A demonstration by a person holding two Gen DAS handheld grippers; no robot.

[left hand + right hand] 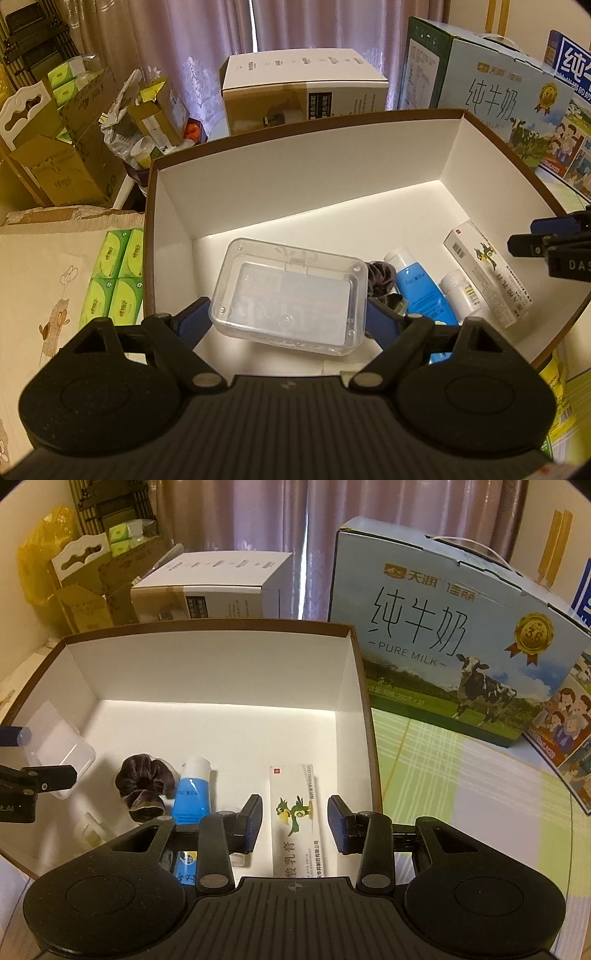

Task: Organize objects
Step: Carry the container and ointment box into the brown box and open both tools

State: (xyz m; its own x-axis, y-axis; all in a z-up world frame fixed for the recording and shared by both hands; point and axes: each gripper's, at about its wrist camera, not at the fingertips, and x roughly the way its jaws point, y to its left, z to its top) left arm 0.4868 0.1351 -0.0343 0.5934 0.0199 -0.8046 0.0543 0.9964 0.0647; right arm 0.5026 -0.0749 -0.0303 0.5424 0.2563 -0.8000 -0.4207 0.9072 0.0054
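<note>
Left wrist view first: left gripper (288,317) low over the big white box (295,177), blue fingers (194,321) pressed against the two short ends of a clear plastic case (290,295), clamped on it and holding it inside the box near the near wall; whether the case touches the floor of the box cannot be told. Right of the case, on the box floor, a dark scrunchie (380,280), then a blue tube (421,291) with a white cap, a small white bottle (460,291) touching the tube, and a long white medicine carton (487,273) near the right wall. Right gripper (546,247) at the right rim of the box. Outside the box: green tissue packs (118,273) just left of it, a milk carton (509,99) behind its right corner, a white-and-brown cardboard box (303,92) behind its far wall. Right wrist view: right gripper (295,821) above the near end of the box (207,664), fingers spread wide on either side of the medicine carton (295,812) lying on the floor, not touching it, nothing held. Left of the carton, the tube (192,794) and the scrunchie (144,786); further left the clear case (55,742) in the left gripper (37,760). Milk carton (443,638) standing just outside the box's right wall on a checked tablecloth (461,794).
</note>
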